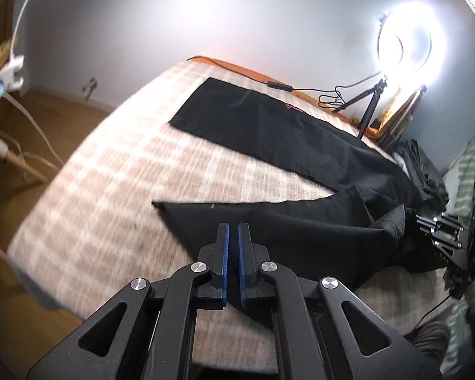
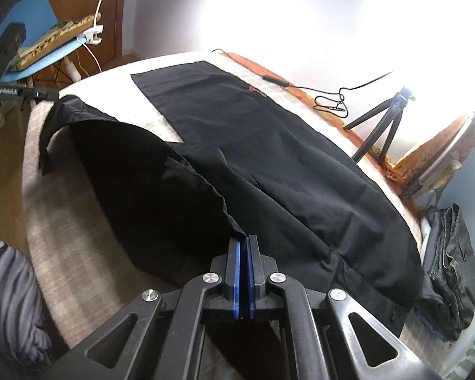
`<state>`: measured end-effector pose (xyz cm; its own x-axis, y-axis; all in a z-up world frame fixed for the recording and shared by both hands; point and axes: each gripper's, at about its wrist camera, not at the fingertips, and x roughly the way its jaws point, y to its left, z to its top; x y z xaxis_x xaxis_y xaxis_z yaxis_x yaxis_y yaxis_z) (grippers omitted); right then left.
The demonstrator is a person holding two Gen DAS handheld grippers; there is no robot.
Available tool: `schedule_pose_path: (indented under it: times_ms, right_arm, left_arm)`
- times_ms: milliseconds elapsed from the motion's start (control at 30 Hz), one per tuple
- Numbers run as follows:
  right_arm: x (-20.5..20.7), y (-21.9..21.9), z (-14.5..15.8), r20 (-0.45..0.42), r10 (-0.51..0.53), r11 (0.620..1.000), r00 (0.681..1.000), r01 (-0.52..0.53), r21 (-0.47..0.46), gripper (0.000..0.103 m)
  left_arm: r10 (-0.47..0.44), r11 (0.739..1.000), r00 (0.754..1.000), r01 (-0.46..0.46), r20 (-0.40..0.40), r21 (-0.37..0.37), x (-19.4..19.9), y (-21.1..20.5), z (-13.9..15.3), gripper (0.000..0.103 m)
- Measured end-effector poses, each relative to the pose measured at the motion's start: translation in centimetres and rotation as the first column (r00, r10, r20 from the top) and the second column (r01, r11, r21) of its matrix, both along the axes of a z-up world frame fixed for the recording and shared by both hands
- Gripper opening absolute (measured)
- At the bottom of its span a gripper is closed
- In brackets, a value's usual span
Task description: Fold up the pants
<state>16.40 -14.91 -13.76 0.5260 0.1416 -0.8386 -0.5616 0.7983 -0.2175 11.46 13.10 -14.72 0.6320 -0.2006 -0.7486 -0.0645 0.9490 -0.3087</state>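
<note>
Right tool (image 2: 243,243) pinched nearly shut on the hem of the black pants (image 2: 269,145), cloth edge caught between the blue pads and lifted into an arch over the bed (image 2: 79,240). Left tool (image 1: 233,231) narrowed to a slim gap above the near leg; whether any cloth sits in that gap, impossible to tell, though in the right wrist view a black tool at far left seems to hold up the other end of the raised edge. Pants spread flat across the checked cover, far leg lying smooth toward the wall, near leg raised for folding over. Judged best: keep both ends level and taut, carry the lifted leg straight across onto the flat one, match hem to hem and seam to seam, lower slowly to avoid trapped creases. Open cover to the near side and toward the foot of the bed, so room enough for the sweep. Crowded along the far edge: cable (image 2: 329,101), tripod (image 2: 383,123) and ring light (image 1: 411,47) close to the wall, dark bag (image 2: 449,272) beside the waistband end; best kept clear of those.
</note>
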Motion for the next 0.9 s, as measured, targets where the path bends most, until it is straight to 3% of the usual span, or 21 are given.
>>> schedule_pose_path:
  times_ms: [100,167,233,300,433,500,633,667,700,733,767,800,833,900]
  right_arm:
    - [0.9,0.1,-0.9,-0.026,0.007,1.0,1.0,-0.007,0.0,0.001]
    - [1.5,0.1,-1.4,-0.038,0.008,1.0,0.999,-0.007,0.007,0.001]
    - [2.1,0.1,-1.9,-0.056,0.006,1.0,0.998,-0.005,0.021,0.001]
    - [2.5,0.1,-2.3,-0.068,0.007,1.0,0.998,-0.005,0.027,0.001]
    - [2.9,-0.2,-2.5,-0.085,0.004,0.998,0.996,0.001,0.06,0.001]
    - [3.2,-0.4,-2.4,-0.09,0.0,0.997,0.996,0.007,0.08,0.001]
    - [3.3,-1.0,-2.2,-0.111,-0.01,0.991,0.994,0.025,0.134,0.001]
    - [3.2,-1.2,-2.1,-0.114,-0.012,0.989,0.993,0.029,0.147,0.001]
    - [3.2,-1.3,-2.1,-0.116,-0.011,0.988,0.993,0.029,0.154,0.001]
    - [3.1,-1.4,-2.0,-0.119,-0.008,0.986,0.993,0.028,0.167,0.001]
    - [3.0,-1.6,-1.9,-0.121,-0.005,0.984,0.993,0.027,0.178,0.001]
    - [2.9,-1.8,-1.7,-0.125,0.003,0.981,0.992,0.021,0.194,0.001]
    - [2.8,-1.9,-1.6,-0.129,0.011,0.979,0.992,0.016,0.205,0.002]
    - [2.5,-2.2,-1.5,-0.133,0.021,0.975,0.991,0.009,0.221,0.005]
  left_arm:
    - [-0.05,0.998,0.999,0.05,-0.007,0.03,0.1,-1.4,0.4,0.008]
    - [-0.107,0.99,0.994,0.105,0.01,0.09,-0.4,-3.2,0.9,0.042]
    - [-0.149,0.977,0.988,0.143,0.029,0.156,-1.0,-5.0,1.4,0.057]
    - [-0.202,0.954,0.979,0.188,0.035,0.234,-1.7,-7.4,1.9,0.058]
    - [-0.293,0.896,0.956,0.264,0.03,0.356,-2.4,-11.8,1.6,0.07]
    - [-0.344,0.849,0.939,0.31,0.003,0.428,-2.5,-14.2,0.5,0.07]
    - [-0.341,0.829,0.938,0.329,-0.057,0.453,-1.3,-15.8,-1.7,0.07]
    - [-0.332,0.816,0.941,0.321,-0.064,0.481,-0.9,-15.9,-2.3,0.07]
    - [-0.316,0.786,0.946,0.302,-0.07,0.539,-0.5,-16.3,-2.9,0.07]
    - [-0.302,0.77,0.951,0.284,-0.065,0.571,-0.2,-16.3,-3.2,0.061]
    - [-0.289,0.766,0.955,0.268,-0.059,0.584,0.1,-16.1,-3.3,0.042]
    - [-0.278,0.78,0.958,0.265,-0.065,0.567,0.6,-15.5,-3.3,0.032]
    - [-0.267,0.792,0.961,0.26,-0.07,0.552,1.0,-15.1,-3.3,0.016]
    - [-0.262,0.809,0.963,0.254,-0.061,0.531,1.5,-14.4,-3.0,0.013]
